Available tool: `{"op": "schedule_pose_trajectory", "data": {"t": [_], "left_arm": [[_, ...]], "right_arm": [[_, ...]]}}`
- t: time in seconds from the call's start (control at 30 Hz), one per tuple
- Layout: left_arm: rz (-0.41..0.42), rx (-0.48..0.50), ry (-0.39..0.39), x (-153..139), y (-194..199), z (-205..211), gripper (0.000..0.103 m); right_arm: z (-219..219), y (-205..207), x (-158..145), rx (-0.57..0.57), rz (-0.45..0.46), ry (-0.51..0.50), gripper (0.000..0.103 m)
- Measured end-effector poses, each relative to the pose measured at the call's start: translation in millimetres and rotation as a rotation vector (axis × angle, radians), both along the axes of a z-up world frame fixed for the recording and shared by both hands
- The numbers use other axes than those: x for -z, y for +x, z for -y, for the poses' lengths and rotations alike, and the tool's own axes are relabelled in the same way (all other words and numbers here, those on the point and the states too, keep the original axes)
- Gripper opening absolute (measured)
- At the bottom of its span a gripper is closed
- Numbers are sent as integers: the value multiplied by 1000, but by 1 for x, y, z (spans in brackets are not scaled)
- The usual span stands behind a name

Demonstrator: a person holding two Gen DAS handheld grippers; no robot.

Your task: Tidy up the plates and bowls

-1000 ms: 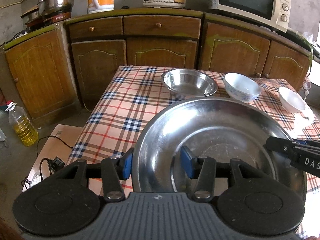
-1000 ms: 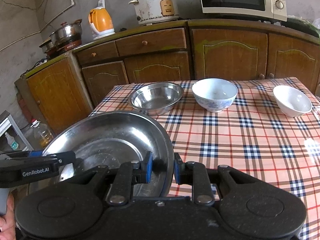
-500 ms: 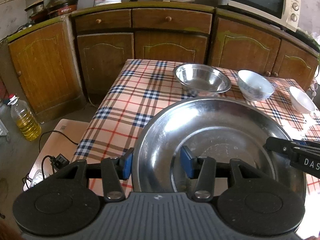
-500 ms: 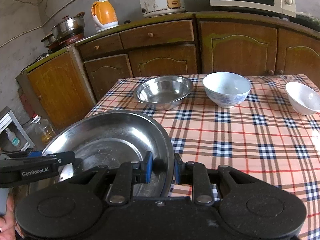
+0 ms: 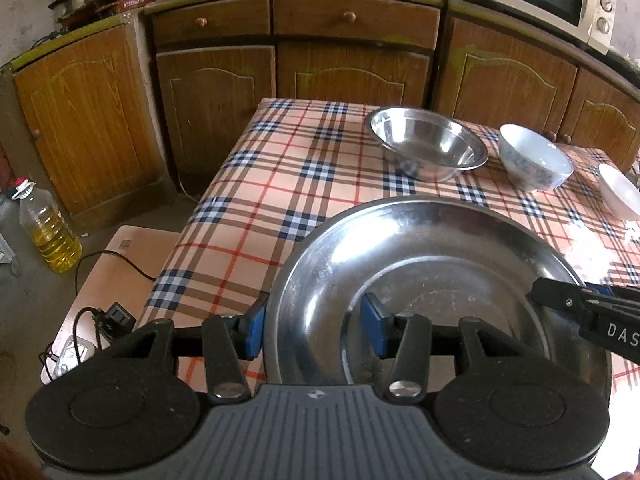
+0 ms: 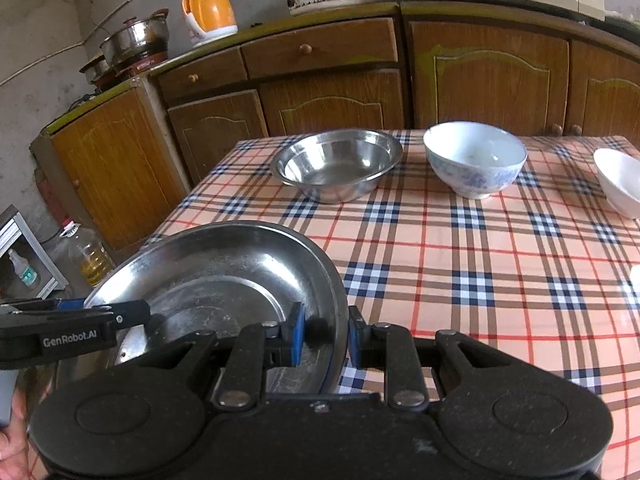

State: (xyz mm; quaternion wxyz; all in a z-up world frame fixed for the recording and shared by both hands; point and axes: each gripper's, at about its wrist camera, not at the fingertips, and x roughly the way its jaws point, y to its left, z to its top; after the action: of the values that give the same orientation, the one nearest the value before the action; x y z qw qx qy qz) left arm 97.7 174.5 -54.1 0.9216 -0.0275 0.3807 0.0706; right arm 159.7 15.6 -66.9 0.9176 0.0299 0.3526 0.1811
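Note:
A large steel plate (image 5: 440, 248) hangs over the near left corner of the checked table (image 5: 280, 184), held from both sides. My left gripper (image 5: 314, 330) is shut on its left rim, one blue pad outside and one on the inner slope. My right gripper (image 6: 326, 336) is shut on the right rim of the plate (image 6: 224, 264). Each gripper shows in the other's view, the right gripper (image 5: 560, 300) and the left gripper (image 6: 120, 316). Farther back stand a steel bowl (image 6: 336, 164), a blue-patterned bowl (image 6: 474, 160) and a white bowl (image 6: 620, 180).
Wooden cabinets line the wall behind the table, with a kettle (image 6: 208, 12), a rice cooker and a microwave on top. On the floor to the left are an oil bottle (image 5: 48, 232) and a board with a power strip (image 5: 116, 314). Part of a hand shows at bottom left (image 6: 12, 448).
Both grippers have carried the plate forward and slightly down toward the table. The bowls look nearer. Neither grip has changed.

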Motion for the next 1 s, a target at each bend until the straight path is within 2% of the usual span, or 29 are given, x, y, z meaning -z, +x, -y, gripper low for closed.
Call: {"op": "schedule_pose_trajectory", "data": {"t": [0.53,1.0], "left_arm": [[-26,7,11,24,22,-5,48],[-36,6,1,39,28,-6,49]], "right_arm": [[-8,21,29,9,-19,-20,30],[-9,29,43,15,-30,-29,30]]}}
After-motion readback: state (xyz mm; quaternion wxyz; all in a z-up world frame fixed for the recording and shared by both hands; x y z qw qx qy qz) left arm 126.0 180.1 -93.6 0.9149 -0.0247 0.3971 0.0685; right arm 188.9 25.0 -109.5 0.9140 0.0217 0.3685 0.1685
